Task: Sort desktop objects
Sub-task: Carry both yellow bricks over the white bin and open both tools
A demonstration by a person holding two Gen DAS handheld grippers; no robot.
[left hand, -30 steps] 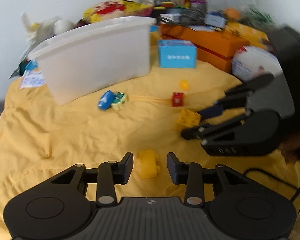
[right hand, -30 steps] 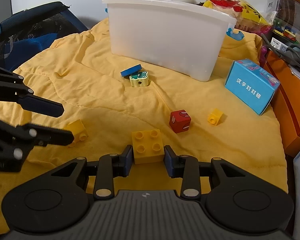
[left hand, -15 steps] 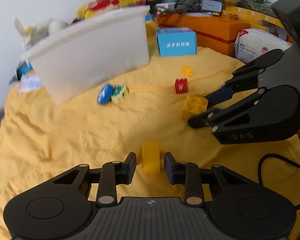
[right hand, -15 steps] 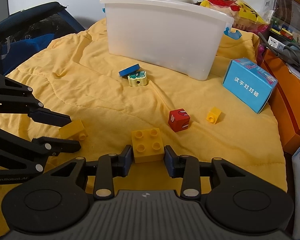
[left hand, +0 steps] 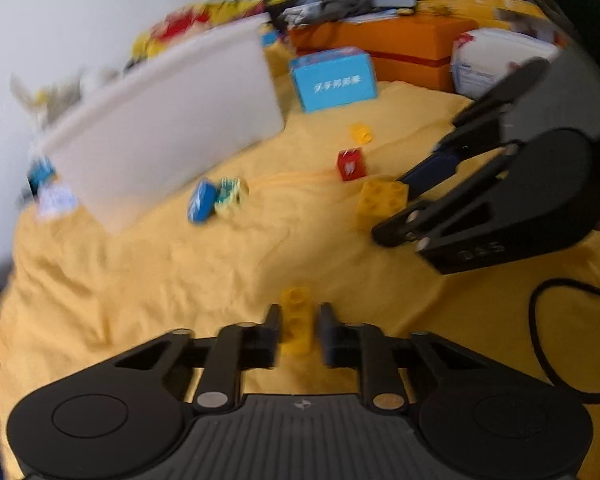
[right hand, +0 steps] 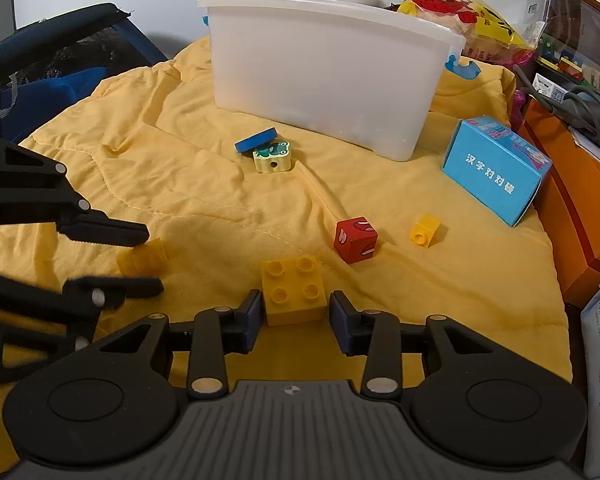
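Note:
A small yellow brick [left hand: 296,320] lies on the yellow cloth [right hand: 204,208], and my left gripper [left hand: 298,316] is shut on it; from the right wrist view the same brick [right hand: 144,258] sits between the left gripper's [right hand: 152,260] black fingers. A yellow two-by-two brick [right hand: 294,290] rests on the cloth between the blue pads of my right gripper [right hand: 294,304]. Its jaws are opening, and a gap shows at the right pad. The left wrist view shows the right gripper [left hand: 388,208] around that brick [left hand: 380,200].
A white plastic bin [right hand: 324,80] stands at the back. In front of it lie a blue piece [right hand: 257,141] on a frog block [right hand: 272,156], a red cube [right hand: 355,239], a tiny yellow brick [right hand: 425,229] and a blue box [right hand: 496,170]. Orange boxes [right hand: 580,220] line the right edge.
My left jaws have come together on the small yellow brick, and that gripper has rolled a little. The right pads have parted slightly from the two-by-two brick.

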